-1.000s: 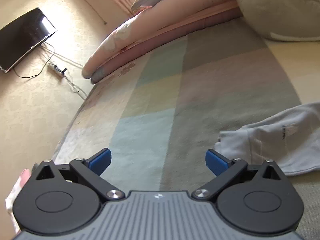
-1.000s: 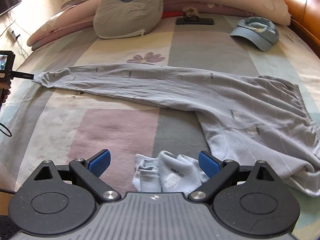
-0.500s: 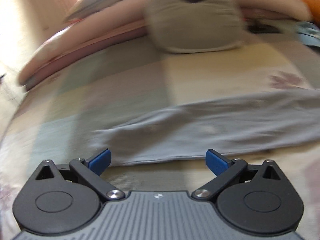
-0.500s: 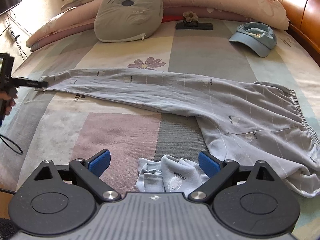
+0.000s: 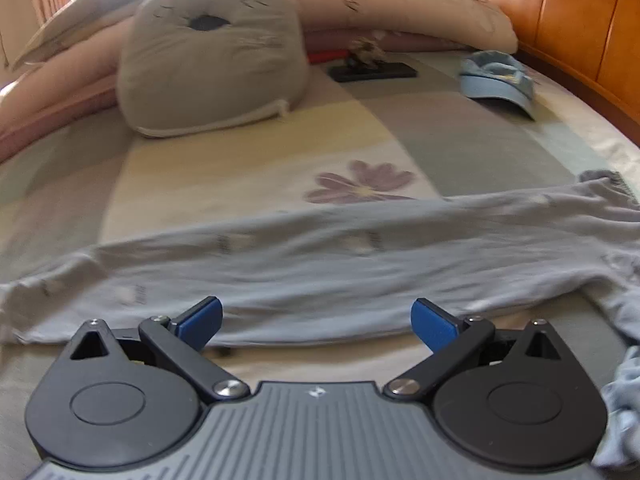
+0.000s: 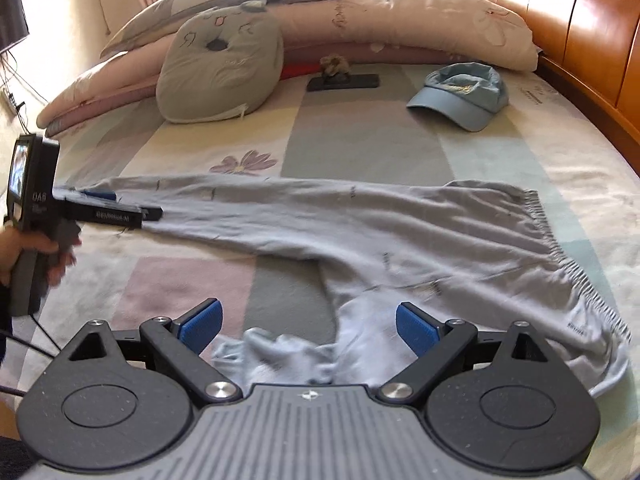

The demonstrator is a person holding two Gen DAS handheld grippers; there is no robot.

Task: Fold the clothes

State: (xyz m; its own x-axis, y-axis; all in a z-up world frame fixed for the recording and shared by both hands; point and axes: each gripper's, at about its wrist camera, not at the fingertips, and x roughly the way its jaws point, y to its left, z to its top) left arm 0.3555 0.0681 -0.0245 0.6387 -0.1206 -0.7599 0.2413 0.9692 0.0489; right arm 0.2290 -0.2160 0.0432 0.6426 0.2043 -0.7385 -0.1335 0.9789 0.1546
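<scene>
1. Left wrist view: the grey pants (image 5: 320,264) lie on the bed (image 5: 248,168), one leg running crosswise just ahead of the left gripper (image 5: 316,320), fingers spread wide and pinching nothing

2. Right wrist view: long axis runs left-right, waistband on the right. The bunched second leg (image 6: 304,348) sits right between the wide-spread, empty right gripper (image 6: 306,322), so that hand's nearest it

Right claw (image 6: 308,326) open over bunched leg of grey trousers (image 6: 360,220) on bed (image 6: 360,136).
</scene>
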